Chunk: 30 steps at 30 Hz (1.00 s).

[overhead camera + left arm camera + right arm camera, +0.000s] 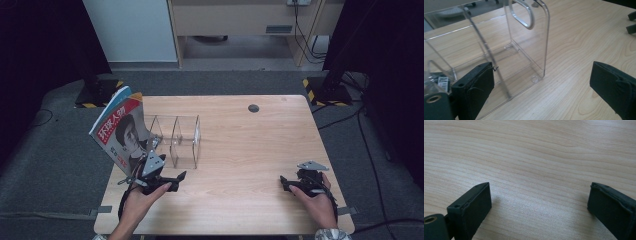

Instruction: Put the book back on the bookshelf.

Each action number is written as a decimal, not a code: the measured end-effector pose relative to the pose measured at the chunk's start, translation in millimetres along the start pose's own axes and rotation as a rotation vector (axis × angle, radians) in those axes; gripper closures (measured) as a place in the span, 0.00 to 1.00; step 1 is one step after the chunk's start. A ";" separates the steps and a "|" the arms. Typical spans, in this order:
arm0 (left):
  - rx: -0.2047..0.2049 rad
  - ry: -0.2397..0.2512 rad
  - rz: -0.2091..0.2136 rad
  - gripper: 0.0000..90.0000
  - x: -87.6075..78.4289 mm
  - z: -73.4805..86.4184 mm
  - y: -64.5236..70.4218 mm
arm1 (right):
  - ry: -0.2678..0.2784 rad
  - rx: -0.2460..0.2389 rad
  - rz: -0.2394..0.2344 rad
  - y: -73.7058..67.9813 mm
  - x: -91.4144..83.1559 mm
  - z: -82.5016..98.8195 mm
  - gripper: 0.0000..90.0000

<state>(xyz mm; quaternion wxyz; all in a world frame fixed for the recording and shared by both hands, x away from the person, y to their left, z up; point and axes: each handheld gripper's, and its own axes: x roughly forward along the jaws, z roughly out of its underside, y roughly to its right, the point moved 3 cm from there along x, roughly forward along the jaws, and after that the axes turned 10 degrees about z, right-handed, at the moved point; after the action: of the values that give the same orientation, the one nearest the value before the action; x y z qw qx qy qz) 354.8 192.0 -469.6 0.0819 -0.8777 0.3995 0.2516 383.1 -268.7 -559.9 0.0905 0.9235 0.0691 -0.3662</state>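
Note:
A magazine (120, 132) with a red cover stands at the left end of a clear acrylic rack (182, 142) and leans out to the left. My left gripper (176, 181) sits just in front of the rack, near the magazine's lower edge, open and holding nothing. In the left gripper view its jaws (541, 75) stand wide apart, with the rack's near corner and dividers (524, 50) straight ahead. My right gripper (284, 184) rests low at the table's front right, pointing left. It is open (539, 195) over bare wood.
The wooden table (250, 150) has a round dark cable hole (253, 108) near its far edge. Two stand bases with yellow-black tape (320, 90) sit on the floor beyond the table's far corners. The other gripper's jaw tips (631, 22) show far off.

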 end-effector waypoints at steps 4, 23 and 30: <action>0.014 -0.014 0.025 0.05 8.3 -1.5 7.8 | -0.001 -0.001 0.001 -0.3 -0.1 0.1 0.06; 0.085 -0.064 0.124 0.06 44.7 -7.4 43.0 | -0.008 0.008 0.004 -1.1 -1.5 0.9 0.06; 0.075 -0.064 0.166 0.06 53.1 -8.3 47.5 | -0.006 0.008 0.006 -1.2 -1.5 1.1 0.06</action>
<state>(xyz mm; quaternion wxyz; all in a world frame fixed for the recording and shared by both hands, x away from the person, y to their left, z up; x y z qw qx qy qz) 352.1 122.4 -486.7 0.1062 -0.8296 0.4770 0.2701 381.1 -267.9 -559.8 0.0879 0.9230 0.0646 -0.3689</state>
